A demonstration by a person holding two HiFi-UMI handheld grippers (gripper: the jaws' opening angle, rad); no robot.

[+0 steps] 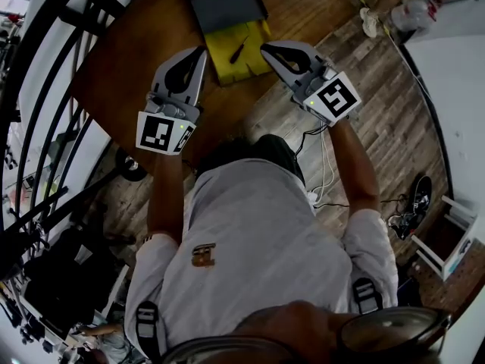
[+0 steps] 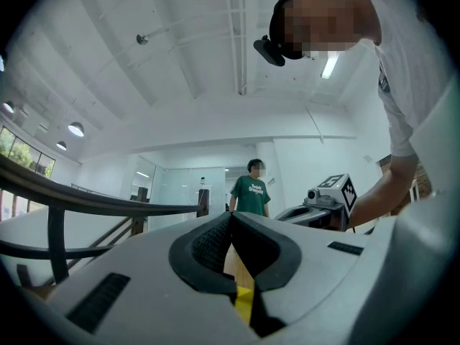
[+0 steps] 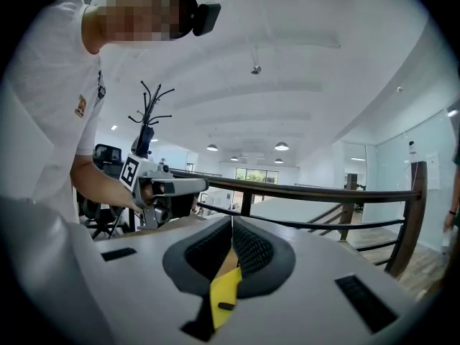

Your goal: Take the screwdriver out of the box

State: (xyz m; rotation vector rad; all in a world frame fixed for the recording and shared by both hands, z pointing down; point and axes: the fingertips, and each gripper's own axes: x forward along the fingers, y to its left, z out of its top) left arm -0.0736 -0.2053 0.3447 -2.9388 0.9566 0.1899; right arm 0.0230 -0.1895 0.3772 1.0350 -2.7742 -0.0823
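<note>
**Gripper state.** The left hand-held gripper [image 1: 200, 51] was clenched. Its jaws met at the tips with nothing between them. The right hand-held gripper [image 1: 264, 48] was clenched in the same way and was also empty.

**Position.** Both were held above the table [image 1: 129, 59], roughly level, with their tips pointing to the far side. The box [image 1: 218, 61] lay between them, the left gripper just beside its left edge and the right gripper just beside its right edge. No contact with the box could be made out.

**Task object.** The yellow box stood open, with its grey lid [image 1: 226, 6] folded back on the far side. The screwdriver [image 1: 238, 49] lay inside on the box floor, set diagonally and untouched.

**Step in hand.** This appeared to be the approach, with nothing yet grasped or lifted.

**Next move.**
1. One gripper, probably the right since it was nearer the tool, would have to release its jaws before descending.
2. It would then need to tip down into the box, straddle the screwdriver across its length and close on it.
3. The lift should go straight up, clear of the box walls.
4. The left gripper could steady the box.

**Caution.** The tool lay flat, so the jaws would likely have to pinch it from the sides.
</note>
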